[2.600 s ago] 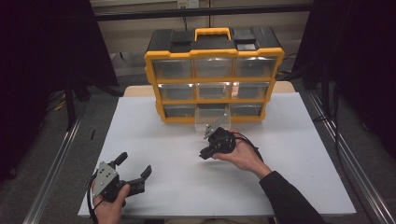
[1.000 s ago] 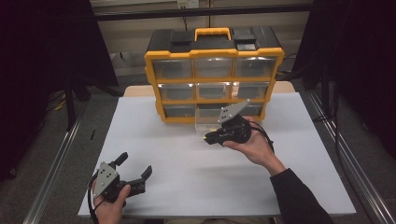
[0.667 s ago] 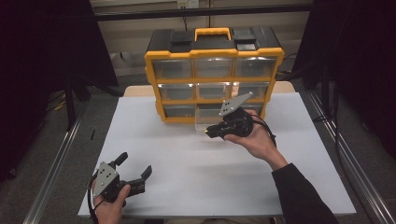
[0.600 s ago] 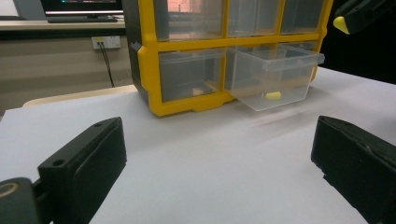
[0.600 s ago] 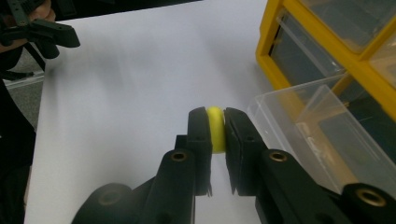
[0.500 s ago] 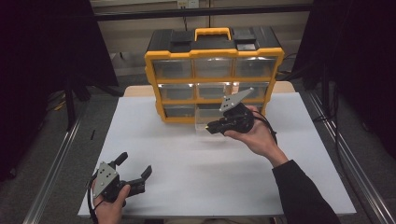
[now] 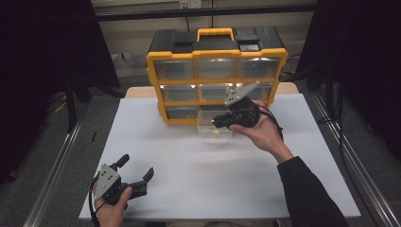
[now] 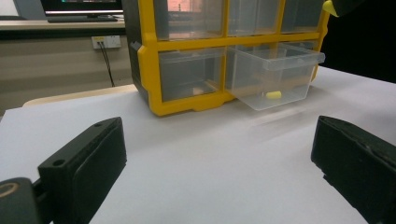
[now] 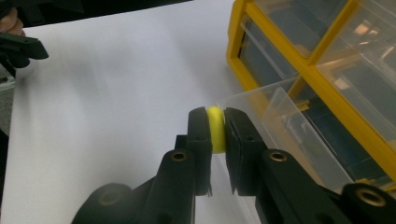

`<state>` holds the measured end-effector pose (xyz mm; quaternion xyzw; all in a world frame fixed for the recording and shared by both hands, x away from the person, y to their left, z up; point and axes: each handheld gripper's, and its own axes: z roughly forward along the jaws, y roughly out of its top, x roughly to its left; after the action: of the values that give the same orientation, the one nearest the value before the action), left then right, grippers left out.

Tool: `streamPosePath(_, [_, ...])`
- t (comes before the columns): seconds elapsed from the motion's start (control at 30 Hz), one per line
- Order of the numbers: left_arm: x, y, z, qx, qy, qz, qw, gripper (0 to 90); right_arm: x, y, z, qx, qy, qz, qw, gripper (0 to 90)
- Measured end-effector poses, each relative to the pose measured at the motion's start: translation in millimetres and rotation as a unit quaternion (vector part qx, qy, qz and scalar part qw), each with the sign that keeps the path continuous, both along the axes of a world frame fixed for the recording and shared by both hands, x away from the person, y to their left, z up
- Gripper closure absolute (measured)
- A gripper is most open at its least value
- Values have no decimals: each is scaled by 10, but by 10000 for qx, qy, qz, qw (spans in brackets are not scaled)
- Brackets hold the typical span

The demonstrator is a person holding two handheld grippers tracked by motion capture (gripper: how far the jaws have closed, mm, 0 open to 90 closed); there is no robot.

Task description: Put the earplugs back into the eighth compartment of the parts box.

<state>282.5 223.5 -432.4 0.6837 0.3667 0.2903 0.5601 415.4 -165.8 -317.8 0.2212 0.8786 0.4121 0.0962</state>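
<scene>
Down at the near left of the white worktop (image 7: 189, 156) the left hand-held gripper (image 7: 137, 175) rests with jaws spread wide, while the right hand-held gripper (image 9: 215, 128) pinches a small yellow piece (image 9: 215, 128) over the pulled-out clear drawer (image 7: 213, 126) of the yellow organizer (image 7: 216, 75).

No legible text — no labels, brands or numbers anywhere.

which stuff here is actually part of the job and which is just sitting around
In use:
- right gripper, shut on a small yellow piece
- clear drawer, pulled out of the bottom row, another yellow bit inside
- yellow and black organizer

Idle:
- left gripper, open, low over the white table
- the organizer's closed drawers
</scene>
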Motion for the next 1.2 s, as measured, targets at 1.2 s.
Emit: streamPosePath(1.2, [0,10,3,-20,-3,9,10000,34,592,28,-92,-798,603,-501,9937,804])
